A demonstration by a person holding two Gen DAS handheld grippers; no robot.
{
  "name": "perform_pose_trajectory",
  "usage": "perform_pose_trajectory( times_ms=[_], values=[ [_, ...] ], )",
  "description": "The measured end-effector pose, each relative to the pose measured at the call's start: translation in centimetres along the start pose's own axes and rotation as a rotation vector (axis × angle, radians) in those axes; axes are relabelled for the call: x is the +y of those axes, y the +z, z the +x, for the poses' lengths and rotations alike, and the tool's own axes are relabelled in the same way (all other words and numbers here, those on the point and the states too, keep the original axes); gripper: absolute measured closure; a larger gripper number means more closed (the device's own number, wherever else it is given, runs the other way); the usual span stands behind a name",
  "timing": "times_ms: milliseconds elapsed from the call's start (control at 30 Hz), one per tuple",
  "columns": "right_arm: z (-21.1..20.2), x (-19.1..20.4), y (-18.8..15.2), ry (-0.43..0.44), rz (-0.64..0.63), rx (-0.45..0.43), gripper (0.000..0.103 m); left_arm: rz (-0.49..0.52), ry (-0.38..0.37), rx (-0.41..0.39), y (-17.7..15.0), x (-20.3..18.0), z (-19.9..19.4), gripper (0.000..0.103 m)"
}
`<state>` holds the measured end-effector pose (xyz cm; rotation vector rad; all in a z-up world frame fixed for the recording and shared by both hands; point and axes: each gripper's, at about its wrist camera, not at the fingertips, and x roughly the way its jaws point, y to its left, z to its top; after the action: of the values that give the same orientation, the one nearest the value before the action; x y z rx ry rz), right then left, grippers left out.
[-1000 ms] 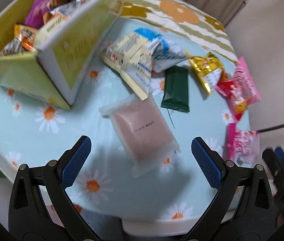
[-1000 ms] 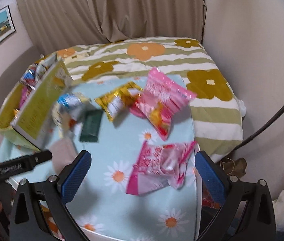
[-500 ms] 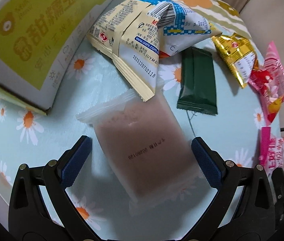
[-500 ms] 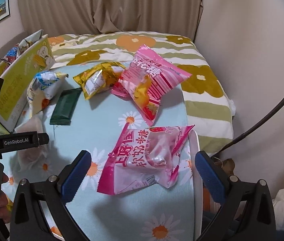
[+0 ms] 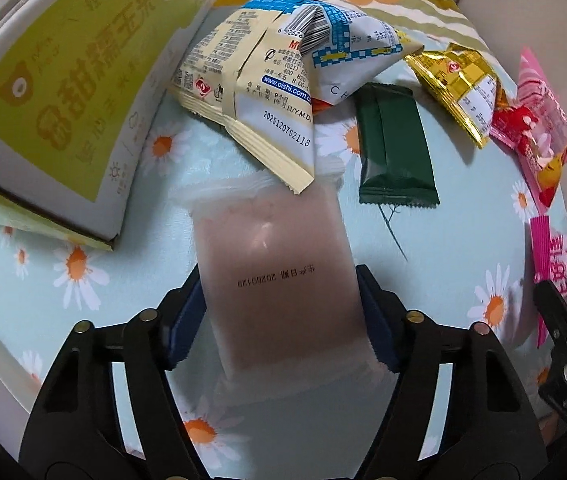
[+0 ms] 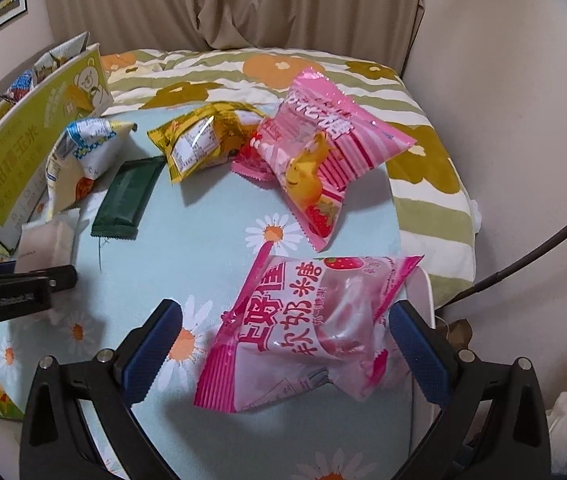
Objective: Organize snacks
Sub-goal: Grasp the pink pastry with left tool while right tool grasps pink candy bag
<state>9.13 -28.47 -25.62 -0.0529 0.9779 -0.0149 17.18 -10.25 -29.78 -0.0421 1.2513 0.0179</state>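
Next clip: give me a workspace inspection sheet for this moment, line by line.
Surface: small table under a pale blue daisy-print cloth.
Job's things: frosted pinkish-brown packet; cream and blue snack bag overlapping its far end; dark green bar; gold packet; pink bag with yellow figure; pink strawberry bag; yellow-green box at the table's left.
Clutter: loose thread beside the green bar.
Grippers: left gripper closing, fingers against the frosted packet's sides; right gripper open around the strawberry bag.
Cables: dark cable at right.
Surroundings: flowered bedding, beige curtain.
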Motion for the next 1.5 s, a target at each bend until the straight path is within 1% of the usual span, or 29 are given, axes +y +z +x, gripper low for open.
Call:
perform_pose_trajectory(
  times_ms=[200, 233, 300, 433, 533, 567, 600, 700, 800, 1000, 1100, 1233, 1433, 1500],
  values=[
    [1.3, 0.0, 0.0, -0.005, 0.006, 0.030, 0.001, 0.037, -0.017, 0.002, -0.4, 0.3, -0.4, 0.039],
    [1.4, -0.1, 0.0, -0.004, 0.008, 0.034, 0.002, 0.038, -0.023, 0.003, -0.4, 0.5, -0.4, 0.039],
    [1.8, -0.1, 0.1, -0.004, 0.010, 0.046, 0.008, 0.037, -0.034, 0.005, -0.6, 0.7, -0.6, 0.040],
    [2.0, -0.1, 0.2, -0.007, 0.010, 0.060, 0.011, 0.039, -0.050, 0.012, -1.5, 1.2, -1.2, 0.040],
    [2.1, 0.0, 0.3, -0.013, 0.004, 0.070, 0.021, 0.038, -0.064, 0.015, -1.9, 1.3, -1.5, 0.041],
    [2.1, 0.0, 0.3, -0.019, -0.002, 0.068, 0.031, 0.036, -0.070, 0.019, -1.9, 1.3, -1.6, 0.041],
    [2.1, 0.1, 0.3, -0.031, -0.014, 0.066, 0.038, 0.032, -0.077, 0.021, -2.0, 1.3, -1.6, 0.041],
    [1.9, 0.2, 0.3, -0.038, -0.034, 0.064, 0.048, 0.029, -0.094, 0.024, -2.3, 1.3, -2.0, 0.041],
    [1.4, 0.1, 0.4, -0.021, -0.028, 0.050, 0.055, 0.031, -0.112, 0.018, -2.8, 1.0, -2.7, 0.041],
    [-0.5, 0.2, 1.1, 0.009, -0.020, 0.014, 0.056, 0.034, -0.154, -0.022, -3.4, 0.4, -5.6, 0.042],
    [-2.0, 0.4, 1.9, 0.027, -0.022, -0.014, 0.057, 0.034, -0.174, -0.057, -3.4, 0.6, -7.7, 0.042],
    [-4.2, 0.9, 3.3, 0.057, -0.028, -0.060, 0.057, 0.019, -0.207, -0.110, -3.4, 1.1, -11.4, 0.043],
    [-7.9, 2.6, 5.8, 0.107, -0.054, -0.136, 0.057, -0.021, -0.257, -0.191, -1.3, 2.5, -15.6, 0.043],
    [-9.0, 3.2, 6.7, 0.125, -0.063, -0.160, 0.057, -0.033, -0.263, -0.218, -0.5, 3.2, -16.8, 0.043]
  ],
)
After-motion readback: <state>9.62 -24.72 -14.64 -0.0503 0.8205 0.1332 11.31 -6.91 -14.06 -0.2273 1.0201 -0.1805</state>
